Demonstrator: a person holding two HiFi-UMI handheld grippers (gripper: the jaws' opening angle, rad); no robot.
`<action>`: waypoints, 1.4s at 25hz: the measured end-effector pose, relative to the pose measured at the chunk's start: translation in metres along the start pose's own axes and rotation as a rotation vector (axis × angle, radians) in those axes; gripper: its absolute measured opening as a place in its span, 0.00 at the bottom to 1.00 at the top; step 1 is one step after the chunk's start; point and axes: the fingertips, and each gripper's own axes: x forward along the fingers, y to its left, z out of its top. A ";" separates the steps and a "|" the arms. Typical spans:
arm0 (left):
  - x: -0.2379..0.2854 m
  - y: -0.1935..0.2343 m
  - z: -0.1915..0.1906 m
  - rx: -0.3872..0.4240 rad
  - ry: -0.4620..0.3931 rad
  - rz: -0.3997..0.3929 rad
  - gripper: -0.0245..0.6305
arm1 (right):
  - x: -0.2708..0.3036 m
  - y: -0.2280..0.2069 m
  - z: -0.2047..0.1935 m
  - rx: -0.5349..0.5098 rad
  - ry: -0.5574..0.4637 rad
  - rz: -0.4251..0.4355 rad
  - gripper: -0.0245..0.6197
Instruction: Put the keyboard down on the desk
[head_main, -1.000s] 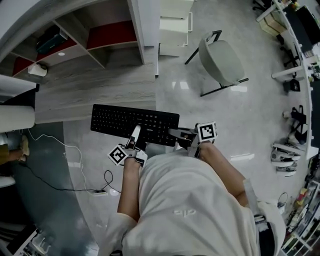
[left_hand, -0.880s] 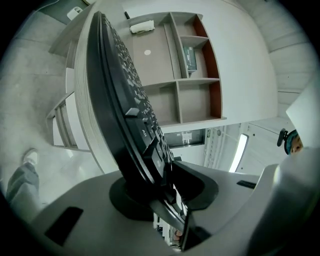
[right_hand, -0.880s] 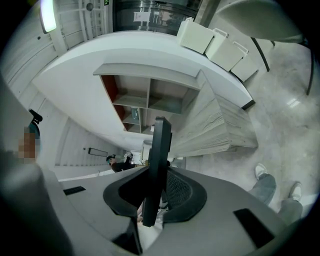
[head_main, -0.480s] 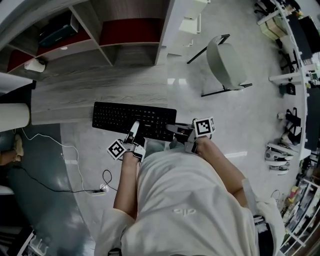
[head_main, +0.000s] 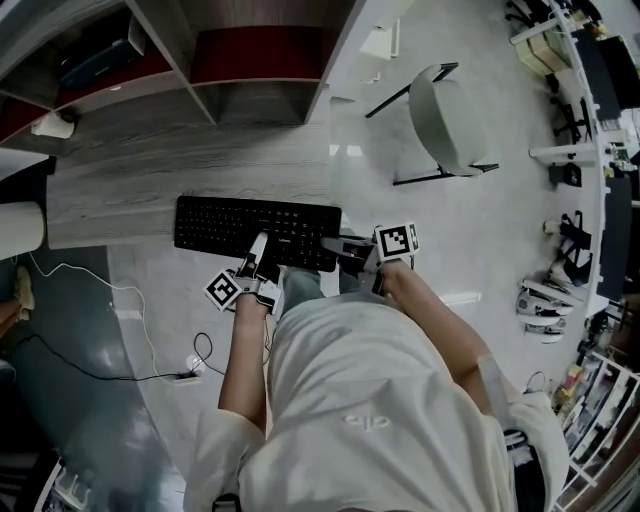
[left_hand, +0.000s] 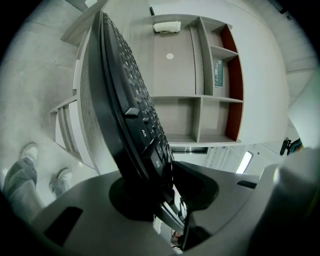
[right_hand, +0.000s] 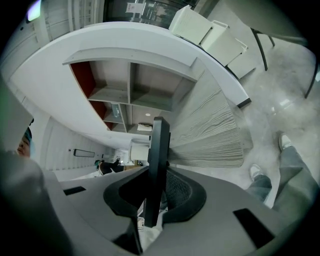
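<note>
Head view shows the keyboard (head_main: 255, 230) held level in front of the person, its far long edge over the near rim of the desk (head_main: 150, 170) and its near edge out over the floor (head_main: 480, 240) – so it is at the desk but, as I judge it, not yet lying on it. Whether the far edge already touches the wood is hard to tell from this steep angle. Left gripper (head_main: 261, 254) grasps the near edge toward the middle, and its own view confirms this: the jaws are clamped on the keyboard with the keys against one pad. Right gripper (head_main: 338, 250) pinches the near right corner, and its view shows the slim black board edge-on and squeezed between both pads, with the desk beyond it. What is done: the keyboard has been brought to the desk, both holds firm. What is left – carry it further in so the whole board is over the wood, lower it flat, then let go with both grippers
</note>
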 end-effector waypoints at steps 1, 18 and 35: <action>0.001 0.002 0.000 0.004 -0.002 0.002 0.24 | 0.000 -0.003 0.001 0.018 0.004 -0.007 0.19; 0.007 0.028 0.002 -0.034 -0.120 0.025 0.35 | 0.014 -0.039 0.038 0.058 0.059 -0.032 0.18; -0.001 0.047 -0.012 -0.021 -0.153 0.100 0.24 | 0.021 -0.082 0.040 0.023 0.126 -0.172 0.23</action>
